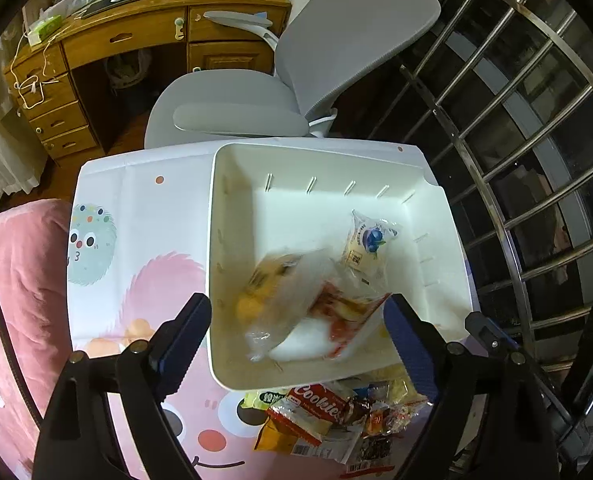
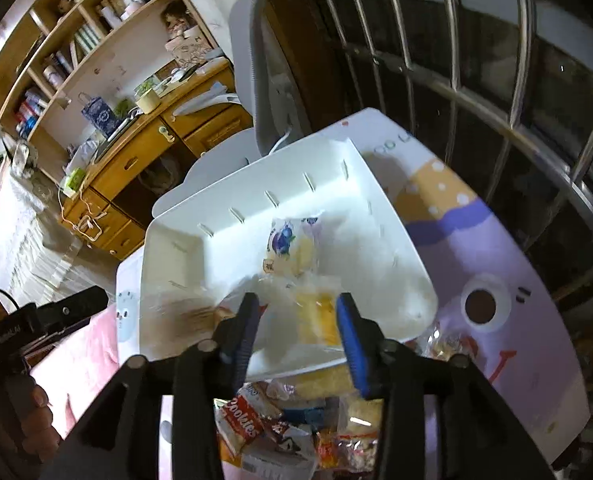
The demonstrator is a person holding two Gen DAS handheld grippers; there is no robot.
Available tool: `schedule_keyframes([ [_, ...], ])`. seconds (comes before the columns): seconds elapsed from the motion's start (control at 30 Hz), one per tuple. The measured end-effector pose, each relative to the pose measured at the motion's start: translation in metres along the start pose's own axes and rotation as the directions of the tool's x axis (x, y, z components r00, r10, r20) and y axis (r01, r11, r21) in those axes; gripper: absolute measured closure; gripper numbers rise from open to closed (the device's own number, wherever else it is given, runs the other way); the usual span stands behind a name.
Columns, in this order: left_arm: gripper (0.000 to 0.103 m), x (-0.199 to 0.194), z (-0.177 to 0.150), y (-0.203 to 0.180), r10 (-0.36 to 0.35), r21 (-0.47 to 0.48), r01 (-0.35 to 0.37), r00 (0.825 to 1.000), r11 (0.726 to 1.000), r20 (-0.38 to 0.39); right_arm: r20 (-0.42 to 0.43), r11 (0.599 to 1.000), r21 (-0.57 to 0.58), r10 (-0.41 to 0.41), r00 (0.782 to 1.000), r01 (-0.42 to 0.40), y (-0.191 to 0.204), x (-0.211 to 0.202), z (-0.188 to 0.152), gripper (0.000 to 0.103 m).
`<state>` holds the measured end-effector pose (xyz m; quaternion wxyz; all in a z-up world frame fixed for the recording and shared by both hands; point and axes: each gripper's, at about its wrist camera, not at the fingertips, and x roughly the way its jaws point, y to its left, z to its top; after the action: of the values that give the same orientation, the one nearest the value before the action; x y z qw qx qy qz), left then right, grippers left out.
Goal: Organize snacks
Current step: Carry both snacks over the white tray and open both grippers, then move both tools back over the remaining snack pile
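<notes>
1. Snacks sit in two places: some are inside a white plastic bin, and a pile of snack packs lies on the cartoon tabletop just in front of the bin.
2. Inside the bin, a small blueberry cake pack lies near the far corner.
3. Closer in, a blurry clear bag with yellow snacks and a red and white pack are also in the bin.
4. In the pile, a red Cookies pack lies on top, touching other wrappers.
5. The left hand-held gripper has its jaws wide apart over the near edge of the bin, with nothing pinched.
6. The right hand-held gripper has its jaws partly apart; a yellow snack bag shows between them, but the blue pads do not seem to press on it.
7. A gray chair and a wooden desk stand behind the tabletop.
</notes>
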<state>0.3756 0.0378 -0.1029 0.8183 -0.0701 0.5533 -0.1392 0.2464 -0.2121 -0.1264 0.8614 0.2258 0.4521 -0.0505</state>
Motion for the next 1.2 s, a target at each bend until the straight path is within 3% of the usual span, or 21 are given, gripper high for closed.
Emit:
schedule_keyframes([
  [0.4,0.016,-0.055,-0.050,0.002,-0.033,0.028,0.032,0.999,0.999,0.042,0.038,0.999,0.032,-0.006,0.999,0.005,-0.004,-0.044,-0.031,0.044],
  [0.83,0.016,-0.107,-0.154,0.011,-0.074,0.112,0.069,0.996,0.991,0.045,0.064,0.993,0.112,-0.045,0.997,0.037,-0.012,-0.106,-0.127,0.038],
  [1.2,0.016,-0.108,-0.213,-0.012,-0.083,0.181,0.077,0.996,0.980,0.024,0.056,0.996,0.042,-0.086,0.995,0.084,-0.024,-0.131,-0.189,0.033],
])
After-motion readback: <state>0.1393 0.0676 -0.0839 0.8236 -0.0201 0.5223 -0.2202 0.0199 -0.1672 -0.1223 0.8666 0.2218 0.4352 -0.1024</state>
